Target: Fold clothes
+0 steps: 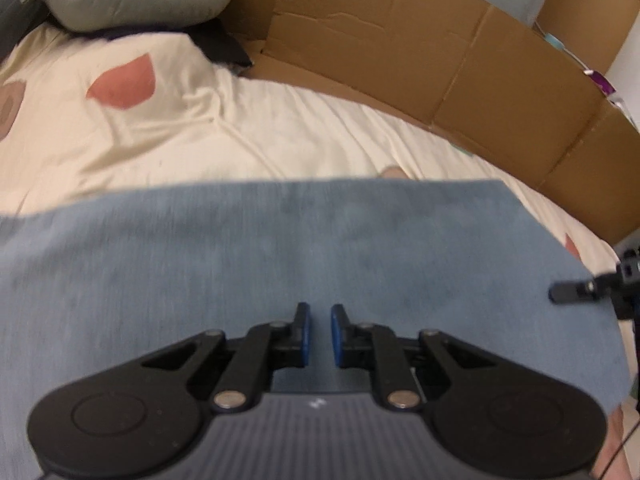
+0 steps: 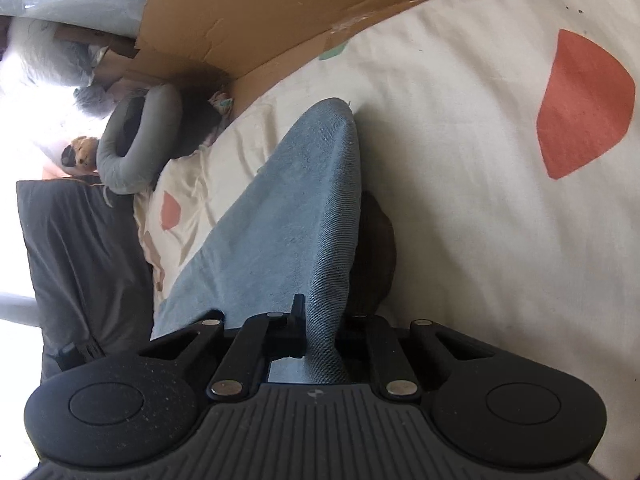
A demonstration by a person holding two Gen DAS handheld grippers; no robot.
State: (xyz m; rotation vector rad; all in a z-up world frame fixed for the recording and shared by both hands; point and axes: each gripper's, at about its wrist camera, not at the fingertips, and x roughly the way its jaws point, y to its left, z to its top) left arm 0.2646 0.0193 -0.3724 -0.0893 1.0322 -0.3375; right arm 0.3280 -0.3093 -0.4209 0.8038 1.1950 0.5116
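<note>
On a cream bedsheet, a soft, limp blue garment drapes loosely; the right tool pinches its folded edge, while the left tool, nearly closed, hovers empty above the cloth.

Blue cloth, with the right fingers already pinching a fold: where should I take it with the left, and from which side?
Probably the far corner of the blue cloth, where its straight edge lies flat on the sheet. Come in low from the bare sheet beyond it, sliding one finger under. The right gripper already holds a raised fold.
</note>
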